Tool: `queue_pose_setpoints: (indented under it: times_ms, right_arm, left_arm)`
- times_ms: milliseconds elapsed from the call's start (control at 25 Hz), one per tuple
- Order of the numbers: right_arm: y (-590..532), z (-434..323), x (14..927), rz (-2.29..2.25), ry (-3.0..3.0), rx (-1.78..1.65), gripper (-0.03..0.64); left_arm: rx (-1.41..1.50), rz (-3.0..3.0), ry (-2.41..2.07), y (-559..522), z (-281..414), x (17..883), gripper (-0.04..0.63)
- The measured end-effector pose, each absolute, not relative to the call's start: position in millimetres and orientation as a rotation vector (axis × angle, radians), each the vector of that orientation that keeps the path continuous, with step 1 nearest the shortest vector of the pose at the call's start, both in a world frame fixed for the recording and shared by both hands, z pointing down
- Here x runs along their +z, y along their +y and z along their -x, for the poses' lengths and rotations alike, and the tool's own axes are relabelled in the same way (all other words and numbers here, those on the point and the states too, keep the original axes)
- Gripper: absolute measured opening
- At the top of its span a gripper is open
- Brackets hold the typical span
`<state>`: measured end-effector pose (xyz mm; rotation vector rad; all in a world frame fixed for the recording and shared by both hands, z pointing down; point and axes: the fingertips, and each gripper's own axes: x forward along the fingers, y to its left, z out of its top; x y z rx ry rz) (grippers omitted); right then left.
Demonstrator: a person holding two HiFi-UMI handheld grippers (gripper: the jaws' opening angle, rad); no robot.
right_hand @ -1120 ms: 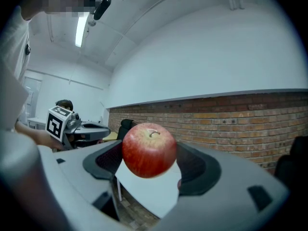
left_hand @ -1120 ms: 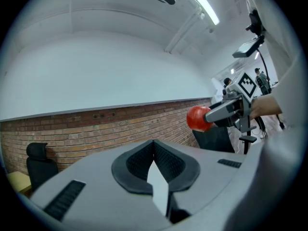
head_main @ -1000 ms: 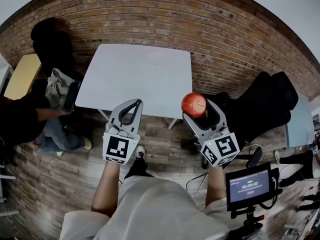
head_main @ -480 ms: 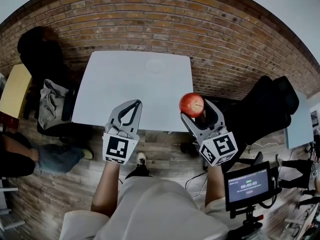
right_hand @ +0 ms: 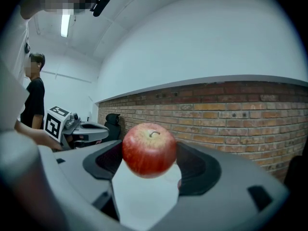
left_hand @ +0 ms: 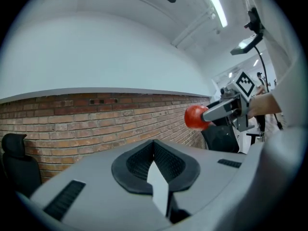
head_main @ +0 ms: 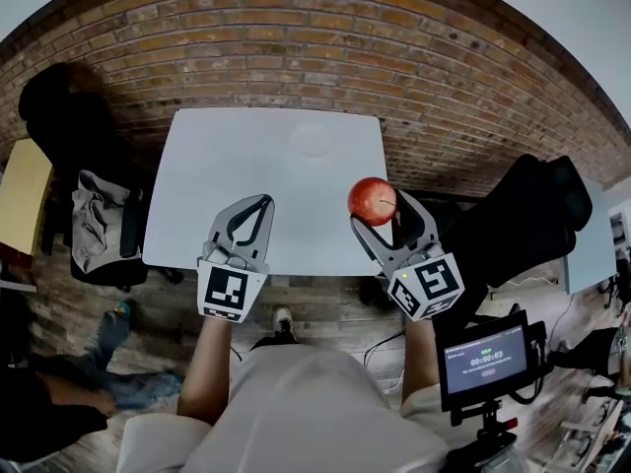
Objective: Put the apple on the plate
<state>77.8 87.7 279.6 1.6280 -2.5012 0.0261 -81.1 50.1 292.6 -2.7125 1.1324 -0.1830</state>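
Note:
A red apple [head_main: 373, 200] is clamped between the jaws of my right gripper [head_main: 381, 209], held in the air over the near right edge of the white table [head_main: 227, 166]. In the right gripper view the apple [right_hand: 149, 149] fills the gap of the gripper [right_hand: 150, 163], stem up. A pale white plate [head_main: 312, 139] lies on the table's far middle, ahead and left of the apple. My left gripper [head_main: 264, 202] hovers over the table's near edge, its jaws closed together with nothing in them; in its own view the left gripper [left_hand: 154, 144] shows touching pads.
A brick wall [head_main: 296, 37] stands behind the table. A black chair [head_main: 64, 116] and a grey bag [head_main: 99, 220] are at the left, a black seat [head_main: 527, 215] at the right. A small monitor [head_main: 485, 356] hangs at lower right. A person's legs [head_main: 69, 412] show at lower left.
Both grippers have come forward over the table's near edge, the apple still in the right one. The table and plate look nearer. The person at the left has shifted toward the lower left.

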Motion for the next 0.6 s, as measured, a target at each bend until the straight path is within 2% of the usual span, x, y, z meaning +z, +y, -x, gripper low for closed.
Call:
queue_pose_setpoints:
  times_ms: [600]
  right_arm:
    - [26.2,-55.7,287.5,-1.62,-2.476,0.019,0.351]
  left_arm:
    - [-0.18,2.743,1.123,-11.1,99.6,306.1,0.005]
